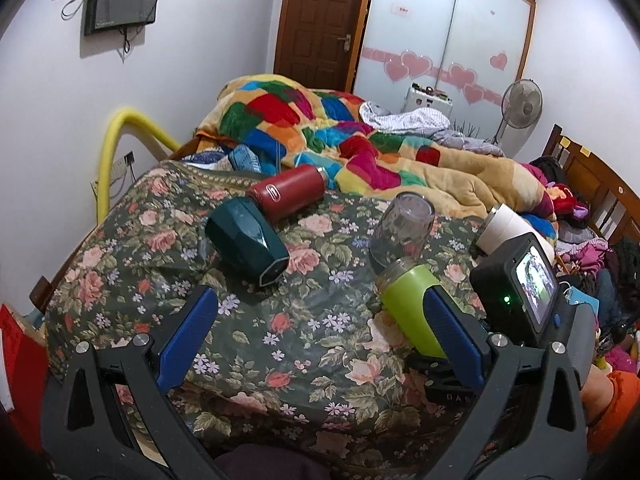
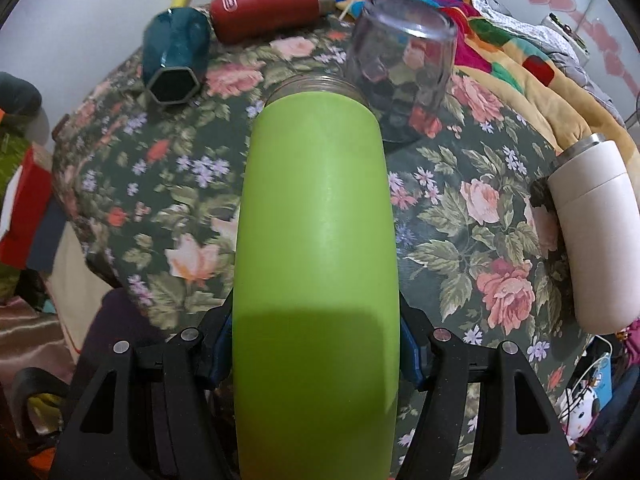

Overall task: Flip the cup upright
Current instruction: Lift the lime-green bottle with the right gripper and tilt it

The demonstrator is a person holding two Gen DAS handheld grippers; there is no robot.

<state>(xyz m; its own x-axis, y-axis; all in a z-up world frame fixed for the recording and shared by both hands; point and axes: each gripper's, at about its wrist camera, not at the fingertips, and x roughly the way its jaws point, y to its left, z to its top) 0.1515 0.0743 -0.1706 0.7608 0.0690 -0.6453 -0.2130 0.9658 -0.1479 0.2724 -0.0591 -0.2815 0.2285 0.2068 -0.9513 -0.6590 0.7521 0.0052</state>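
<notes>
While the left wrist view looks across a bed under a dark floral bedspread [image 1: 280, 320], the left gripper [image 1: 316, 324] has its blue fingers [image 1: 188, 336] spread wide with nothing between them. Just beyond its right finger lies the lime-green metal cup [image 1: 412, 304], tilted, mouth pointing away, with the right gripper's camera unit beside it. Past the green cup stands a clear glass tumbler [image 1: 404, 232], upside down; further off lie a dark teal faceted cup [image 1: 248, 240], a red steel flask [image 1: 288, 194] and a white cylindrical cup [image 1: 508, 228].

From the right wrist view, the right gripper [image 2: 316, 356] pinches the green cup [image 2: 316, 240] by its lower body, threaded mouth forward toward the tumbler [image 2: 400, 60]. Only this view shows that grip; only the left view shows the cup's tilt. Judging from that, the cup is grasped but not yet upright.
</notes>
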